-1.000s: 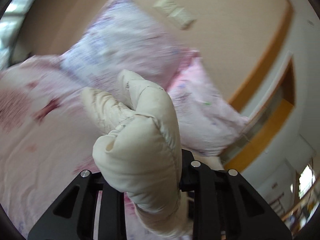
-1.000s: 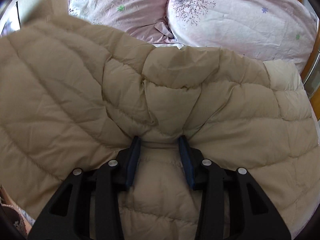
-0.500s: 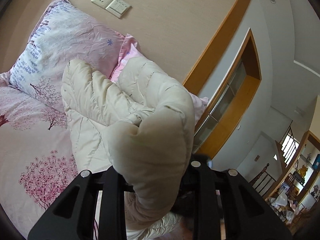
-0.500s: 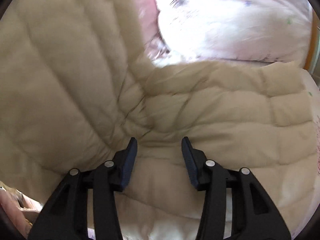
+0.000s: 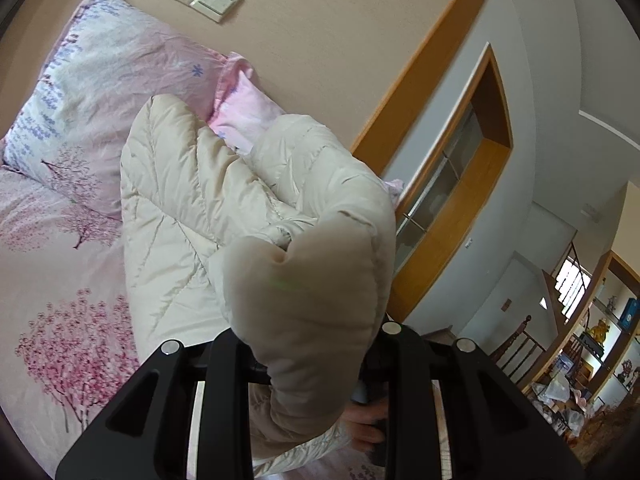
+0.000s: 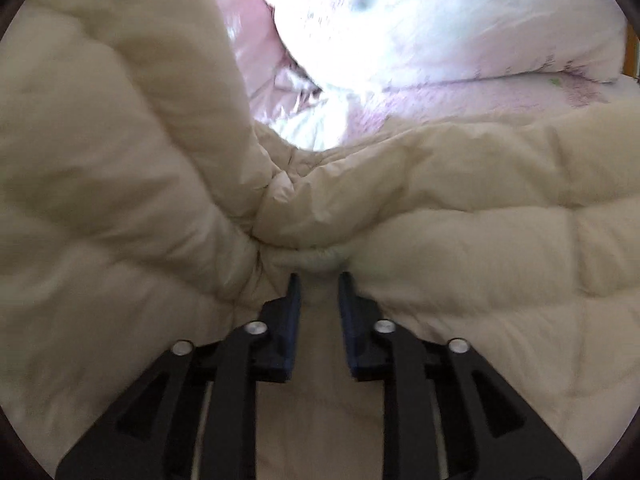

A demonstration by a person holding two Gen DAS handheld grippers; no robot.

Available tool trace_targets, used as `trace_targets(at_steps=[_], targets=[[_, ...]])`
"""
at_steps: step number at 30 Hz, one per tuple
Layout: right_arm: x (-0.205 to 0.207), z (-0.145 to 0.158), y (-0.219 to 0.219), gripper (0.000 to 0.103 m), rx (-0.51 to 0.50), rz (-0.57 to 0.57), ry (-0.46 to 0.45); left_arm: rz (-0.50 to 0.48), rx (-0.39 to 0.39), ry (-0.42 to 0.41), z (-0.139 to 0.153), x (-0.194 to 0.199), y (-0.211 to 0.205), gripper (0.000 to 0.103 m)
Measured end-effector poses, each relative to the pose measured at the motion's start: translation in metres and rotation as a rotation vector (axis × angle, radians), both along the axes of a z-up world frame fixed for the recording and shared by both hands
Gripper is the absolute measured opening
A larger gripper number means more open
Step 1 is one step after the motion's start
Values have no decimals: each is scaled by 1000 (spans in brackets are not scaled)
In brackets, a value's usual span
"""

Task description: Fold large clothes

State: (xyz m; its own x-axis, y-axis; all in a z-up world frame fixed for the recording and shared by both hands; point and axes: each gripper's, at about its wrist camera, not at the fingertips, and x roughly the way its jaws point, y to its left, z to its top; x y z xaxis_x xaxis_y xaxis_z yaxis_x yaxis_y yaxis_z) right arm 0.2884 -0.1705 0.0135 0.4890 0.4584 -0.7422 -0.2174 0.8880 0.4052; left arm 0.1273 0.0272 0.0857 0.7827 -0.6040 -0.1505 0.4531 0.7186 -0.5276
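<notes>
Over the bed (image 5: 60, 280), both grippers, left (image 5: 308, 344) and right (image 6: 318, 280), pinch the puffy jacket (image 6: 460, 220), the right having just closed, lifting it for folding.

Your cream quilted down jacket (image 5: 192, 208) lies on a pale pink bedsheet (image 5: 60, 320) printed with deeper pink blossom trees. The pillow (image 5: 100, 80) is white and pink with lilac print. Your gripper pads (image 6: 294, 312) are dark blue on black frames. The wall (image 5: 320, 20) is beige, trimmed in orange-brown wood.

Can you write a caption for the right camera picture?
Right gripper pinches a fold of the puffy cream jacket on the pink bed.
</notes>
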Motion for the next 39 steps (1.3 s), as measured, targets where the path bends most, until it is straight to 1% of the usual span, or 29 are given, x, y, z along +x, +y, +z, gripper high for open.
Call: trace_targets(at_steps=[4, 6, 8, 11, 14, 15, 16, 17, 19, 20, 22, 23, 24, 25, 26, 28, 29, 30, 32, 35, 37, 39], targets=[[-31, 9, -41, 28, -26, -56, -56, -46, 13, -17, 4, -1, -19, 26], [-38, 4, -62, 28, -49, -96, -52, -72, 23, -21, 4, 1, -31, 26], [-43, -2, -74, 28, -58, -124, -38, -106, 38, -18, 3, 4, -47, 26], [-44, -13, -91, 28, -47, -150, -17, -164, 66, -3, -1, 11, -73, 26], [-51, -9, -107, 28, -53, -183, -50, -219, 114, 31, -13, 18, -103, 26], [-54, -5, -118, 30, -58, -214, -70, -235, 138, 44, -19, 20, -113, 26], [-58, -3, -130, 38, -53, -241, -81, -246, 164, 57, -24, 21, -123, 26], [-59, -1, -142, 41, -39, -270, -87, -253, 190, 65, -26, 22, -131, 26], [-63, 2, -173, 45, 24, -332, -91, -260, 250, 76, -33, 23, -147, 26], [-66, 4, -191, 46, 71, -369, -88, -263, 288, 77, -36, 24, -155, 26], [-71, 5, -213, 55, 158, -394, -87, -267, 348, 73, -42, 20, -169, 26], [-72, 5, -221, 58, 214, -387, -84, -268, 380, 67, -45, 19, -176, 26], [-71, 4, -228, 64, 292, -356, -69, -269, 408, 62, -47, 17, -181, 27], [-70, 3, -231, 67, 338, -326, -50, -264, 449, 52, -49, 15, -189, 27], [-70, 3, -234, 68, 379, -294, -29, -263, 475, 43, -51, 13, -193, 29], [-56, -3, -226, 78, 463, -213, 16, -262, 540, 19, -57, 9, -203, 30], [-52, -6, -223, 79, 487, -179, 36, -263, 563, 11, -59, 7, -207, 30], [-56, -7, -221, 79, 495, -162, 44, -266, 593, -2, -61, 4, -212, 31], [-53, -8, -211, 83, 495, -122, 60, -272, 641, -21, -65, 0, -220, 32], [-46, -11, -190, 84, 436, -82, 90, -292, 706, -42, -74, -5, -232, 35], [-50, -6, -179, 85, 399, -65, 89, -301, 746, -56, -79, -9, -239, 39], [-51, 0, -168, 85, 352, -52, 79, -300, 766, -66, -81, -10, -243, 43]])
